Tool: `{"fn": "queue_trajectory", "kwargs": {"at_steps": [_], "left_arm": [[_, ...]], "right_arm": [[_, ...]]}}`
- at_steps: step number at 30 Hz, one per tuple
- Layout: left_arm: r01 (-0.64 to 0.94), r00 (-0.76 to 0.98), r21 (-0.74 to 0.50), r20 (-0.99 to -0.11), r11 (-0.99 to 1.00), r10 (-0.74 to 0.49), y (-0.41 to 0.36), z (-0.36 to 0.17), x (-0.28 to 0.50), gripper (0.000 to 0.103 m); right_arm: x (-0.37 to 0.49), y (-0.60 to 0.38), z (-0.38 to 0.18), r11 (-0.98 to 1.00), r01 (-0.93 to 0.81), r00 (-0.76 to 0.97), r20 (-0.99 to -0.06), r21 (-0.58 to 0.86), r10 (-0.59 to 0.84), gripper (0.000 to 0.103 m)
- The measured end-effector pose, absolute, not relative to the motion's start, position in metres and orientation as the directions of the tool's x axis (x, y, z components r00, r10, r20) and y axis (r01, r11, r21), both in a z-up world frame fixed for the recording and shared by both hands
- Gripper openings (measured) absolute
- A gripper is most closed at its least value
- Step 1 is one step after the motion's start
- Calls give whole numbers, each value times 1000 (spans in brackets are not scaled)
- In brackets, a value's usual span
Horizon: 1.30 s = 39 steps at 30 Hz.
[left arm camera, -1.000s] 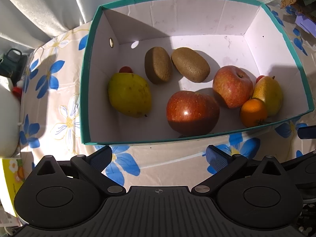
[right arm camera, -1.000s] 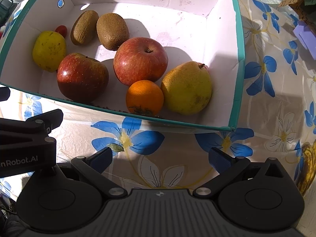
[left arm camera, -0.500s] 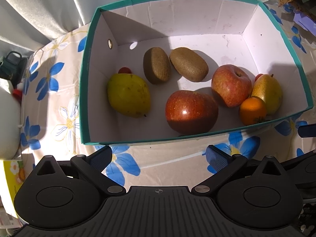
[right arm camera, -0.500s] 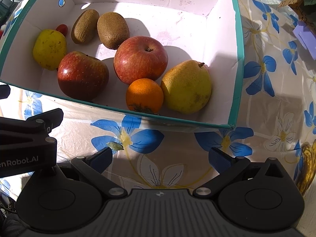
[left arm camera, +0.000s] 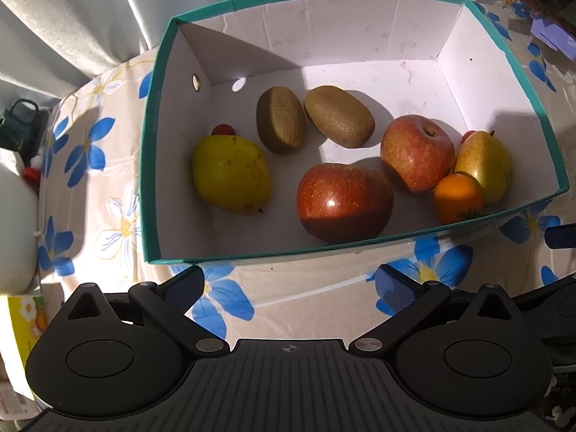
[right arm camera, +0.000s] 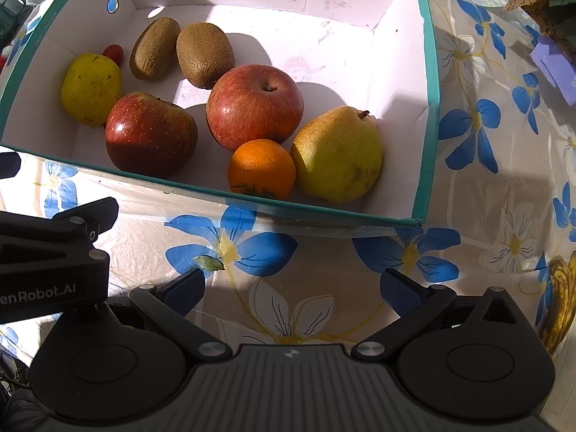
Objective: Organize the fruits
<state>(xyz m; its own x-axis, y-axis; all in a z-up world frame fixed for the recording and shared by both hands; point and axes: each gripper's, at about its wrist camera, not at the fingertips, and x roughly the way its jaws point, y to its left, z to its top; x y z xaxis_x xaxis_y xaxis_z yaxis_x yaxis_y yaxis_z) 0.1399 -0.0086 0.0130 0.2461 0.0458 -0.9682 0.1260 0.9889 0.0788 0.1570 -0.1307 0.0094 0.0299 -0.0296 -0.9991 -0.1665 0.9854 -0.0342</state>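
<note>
Left wrist view, nearest first: the left claw [left arm camera: 288, 284] hangs wide apart and empty above the flowered surface [left arm camera: 295, 298], just short of the box [left arm camera: 151, 180]. The right claw [right arm camera: 291, 288] is likewise spread and holds nothing. Inside, by the near wall, lie a dark apple [left arm camera: 343, 201], an orange [left arm camera: 457, 198] touching a pear [left arm camera: 484, 163], then a second apple [left arm camera: 417, 153] and a yellow-green pear [left arm camera: 230, 174]; two kiwis [left arm camera: 338, 115] sit farther back, a small red fruit [left arm camera: 223, 129] behind the left pear. Gathering looks finished, or a sort within the box is about to start; reaching in would mean clearing the near rim. Against half a second ago, the box has slipped slightly in both views; the fruit has not shifted.
</note>
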Motion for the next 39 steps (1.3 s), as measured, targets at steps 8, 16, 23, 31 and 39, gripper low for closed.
{"fn": "queue_trajectory", "kwargs": {"at_steps": [8,16,23,31,39], "left_arm": [[133,244,80,-969,988,46,-10,13,139,103],[135,241,78,-969,988,43,-11,12,139,103],[136,237,76,-971,988,42,-11,11,140,103],[140,234,73,-972,987,39,-14,10,140,103],[148,228,69,-973,987,34,-14,9,140,103]], "right_arm": [[156,-133,10,986,-161,30,-999,-32,-28,103],[156,-133,10,987,-159,27,-999,-32,-28,103],[156,-134,9,987,-158,28,-999,-32,-28,103],[155,-135,8,987,-158,28,-999,-39,-35,103],[154,-136,9,987,-155,26,-999,-42,-39,103]]}}
